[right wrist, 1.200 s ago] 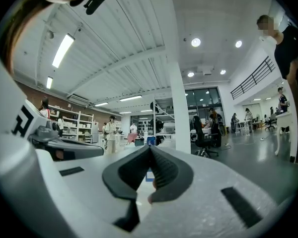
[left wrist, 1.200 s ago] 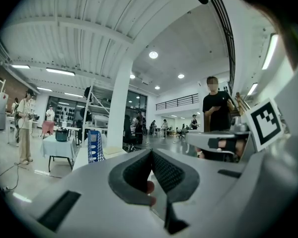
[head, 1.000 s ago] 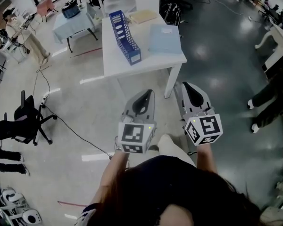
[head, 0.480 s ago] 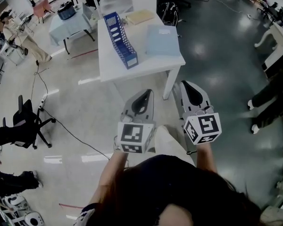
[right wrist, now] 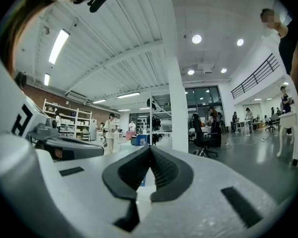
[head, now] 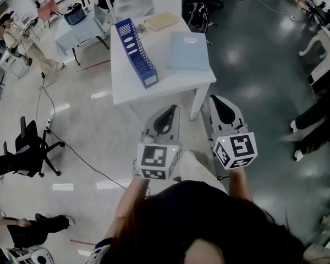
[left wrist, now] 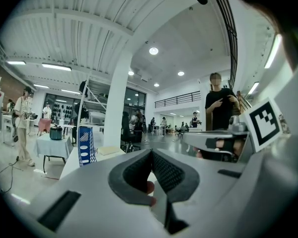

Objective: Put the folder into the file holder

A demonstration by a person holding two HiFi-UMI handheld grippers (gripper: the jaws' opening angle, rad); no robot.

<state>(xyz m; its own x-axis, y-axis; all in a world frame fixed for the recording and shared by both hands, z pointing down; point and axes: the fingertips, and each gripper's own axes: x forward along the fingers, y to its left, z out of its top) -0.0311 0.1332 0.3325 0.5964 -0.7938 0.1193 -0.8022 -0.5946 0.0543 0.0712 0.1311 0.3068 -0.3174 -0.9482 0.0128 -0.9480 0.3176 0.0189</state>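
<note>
A light blue folder (head: 188,50) lies flat on the right part of a white table (head: 154,84). A blue perforated file holder (head: 135,52) stands on the table's left part, also visible far off in the left gripper view as the file holder (left wrist: 85,152). My left gripper (head: 169,111) and right gripper (head: 216,100) hang side by side over the floor, well short of the table's near edge. Both are shut with nothing between the pads. In the left gripper view the left gripper (left wrist: 150,151) shows its pads touching; the right gripper (right wrist: 149,148) shows the same in its own view.
A beige folder (head: 161,21) lies at the table's far end. Another table (head: 77,31) with a dark pot stands behind on the left. An office chair (head: 27,143) and a floor cable (head: 82,154) are at left. People stand at both sides of the room.
The table with folder and file holder has shifted slightly left and nearer in the head view. Both grippers stay shut and keep their places in the view.
</note>
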